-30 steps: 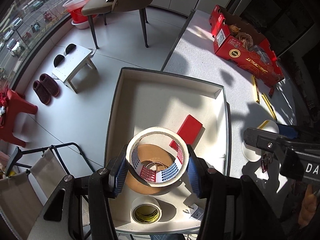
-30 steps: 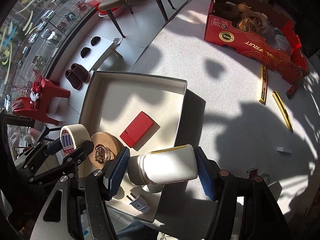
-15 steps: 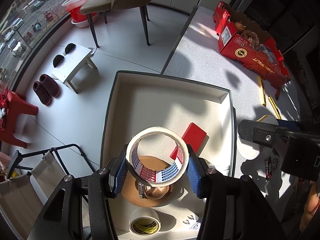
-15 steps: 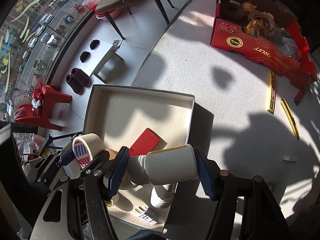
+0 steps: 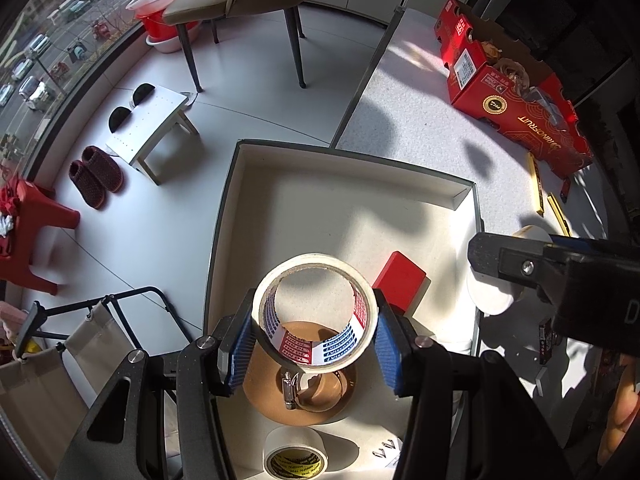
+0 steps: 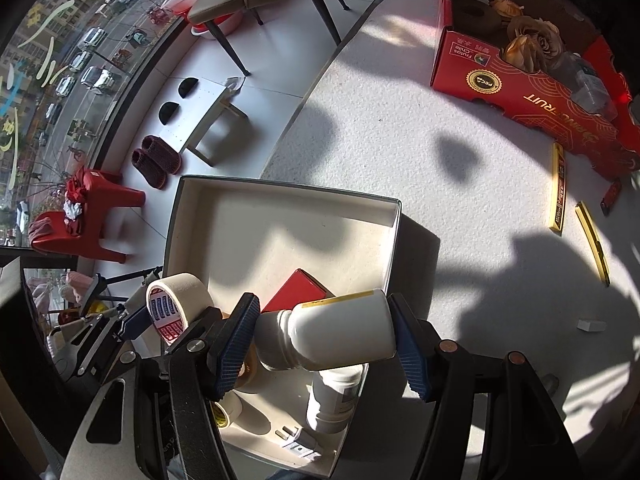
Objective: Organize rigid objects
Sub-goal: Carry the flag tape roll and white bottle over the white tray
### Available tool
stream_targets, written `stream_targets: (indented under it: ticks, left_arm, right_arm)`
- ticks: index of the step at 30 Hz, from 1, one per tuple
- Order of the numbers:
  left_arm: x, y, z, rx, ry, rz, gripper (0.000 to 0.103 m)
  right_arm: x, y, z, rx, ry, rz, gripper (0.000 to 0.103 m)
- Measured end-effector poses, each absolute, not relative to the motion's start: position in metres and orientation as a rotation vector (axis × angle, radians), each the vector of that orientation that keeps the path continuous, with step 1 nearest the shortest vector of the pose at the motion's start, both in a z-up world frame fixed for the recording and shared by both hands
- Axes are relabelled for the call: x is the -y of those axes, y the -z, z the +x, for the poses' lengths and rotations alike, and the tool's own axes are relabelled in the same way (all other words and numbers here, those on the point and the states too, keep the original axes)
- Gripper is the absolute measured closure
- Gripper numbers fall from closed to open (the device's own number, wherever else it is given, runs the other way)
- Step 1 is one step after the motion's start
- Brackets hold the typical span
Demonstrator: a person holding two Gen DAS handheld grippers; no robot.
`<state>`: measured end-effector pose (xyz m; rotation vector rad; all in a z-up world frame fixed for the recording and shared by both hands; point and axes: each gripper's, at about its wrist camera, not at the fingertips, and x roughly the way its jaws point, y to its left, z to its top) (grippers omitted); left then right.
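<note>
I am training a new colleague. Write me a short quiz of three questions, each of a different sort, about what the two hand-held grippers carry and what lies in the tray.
1. True or false: the left hand-held gripper is shut on a tape roll with a printed core.
2. Multiple choice: the white bottle in the right hand-held gripper is held
A) upright
B) on its side
C) upside down
3. Fill in: the flat box lying in the white tray is ____ in colour.

Key: 1 true; 2 B; 3 red.

Tape roll (image 5: 316,312), bottle (image 6: 340,332) above box (image 5: 344,216)
</note>
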<state>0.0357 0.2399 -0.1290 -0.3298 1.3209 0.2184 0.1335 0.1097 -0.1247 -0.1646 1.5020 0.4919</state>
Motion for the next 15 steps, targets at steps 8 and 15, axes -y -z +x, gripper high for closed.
stream_targets:
  ticks: [8,15]
  left_arm:
    - [-0.241,0.133,0.038,-1.333,-0.22,-0.326,0.046]
    - [-0.241,0.138,0.04,-1.344,-0.224,-0.323,0.046]
  right_arm:
    - [-0.113,0.13,0.135,-1.512,-0.488,-0.165,0.037]
    - [-0.111,0.14,0.139,-1.532,-0.466,-0.156,0.037]
